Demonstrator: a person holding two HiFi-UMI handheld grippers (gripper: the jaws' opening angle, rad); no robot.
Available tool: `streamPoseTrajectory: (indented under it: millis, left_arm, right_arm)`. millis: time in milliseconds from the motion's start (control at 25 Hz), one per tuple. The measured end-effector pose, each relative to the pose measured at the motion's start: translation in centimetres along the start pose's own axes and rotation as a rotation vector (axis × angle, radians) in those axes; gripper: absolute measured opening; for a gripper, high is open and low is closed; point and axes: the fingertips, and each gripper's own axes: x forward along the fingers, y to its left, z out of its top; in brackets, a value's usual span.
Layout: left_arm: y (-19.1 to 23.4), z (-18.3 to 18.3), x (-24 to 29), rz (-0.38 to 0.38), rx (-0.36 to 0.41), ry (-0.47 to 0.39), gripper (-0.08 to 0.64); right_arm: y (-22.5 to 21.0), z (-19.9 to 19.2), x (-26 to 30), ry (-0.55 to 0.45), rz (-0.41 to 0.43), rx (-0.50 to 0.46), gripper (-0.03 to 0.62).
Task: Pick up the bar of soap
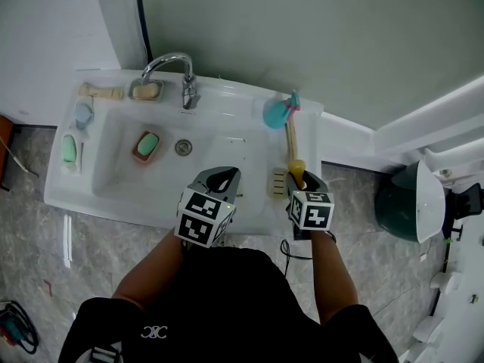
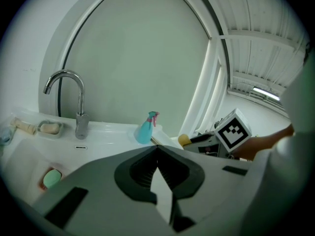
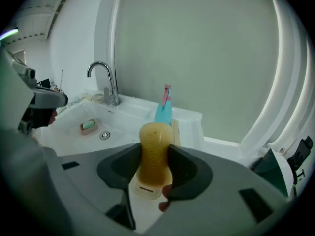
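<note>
The right gripper clamps the yellow soap upright between widely spread jaws, over the right ledge of the sink, beside the brush. The left gripper hovers over the basin's front edge, jaws together and empty.

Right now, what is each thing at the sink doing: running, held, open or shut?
Right hand-held gripper: shut on yellow-handled brush.
Left hand-held gripper: shut, empty.
Curved chrome tap: off, no water running.
Green bar of soap: lying in its pink dish, untouched.
Teal plastic spray bottle: standing upright.
</note>
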Motion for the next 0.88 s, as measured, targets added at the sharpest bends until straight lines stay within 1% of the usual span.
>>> streamPoseTrajectory:
  millis: [200, 320, 360, 520, 640, 760, 880]
  left_arm:
    - [-1.0, 0.6, 0.1, -0.024, 0.015, -0.001, 0.009]
    - [-1.5, 1.4, 0.1, -0.057, -0.031, -0.008, 0.009]
    - [-1.6, 1.7, 0.1, -0.059, -0.035, -0.013, 0.009]
    - [-1.9, 3.0, -0.2, -0.029, 0.023, -0.035, 0.009]
    - [-2.4, 4.1, -0.4, -0.032, 0.043, -0.054, 0.009]
    - [-3.2, 5.2, -0.8, -0.041, 0.065, -0.073, 0.009]
    - [-3.8, 6.1, -1.0, -0.045, 0.082, -0.086, 0.009]
  right_arm:
    - [-0.1, 3.3, -3.4, -0.192, -0.035, 0.042, 0.187]
    - [-0.1, 5.1, -5.6, -0.312, -0.057, 0.064, 0.188]
    - [0.0, 5.6, -6.4, -0.348, -0.066, 0.067, 0.187]
    - [0.2, 7.7, -9.9, -0.481, -0.087, 0.107, 0.187]
    - [0.2, 9.2, -12.8, -0.579, -0.109, 0.117, 0.187]
    - [0.0, 10.1, -15.1, -0.640, -0.136, 0.105, 0.187]
    - [-0.3, 10.2, -16.0, -0.654, -0.131, 0.110, 0.187]
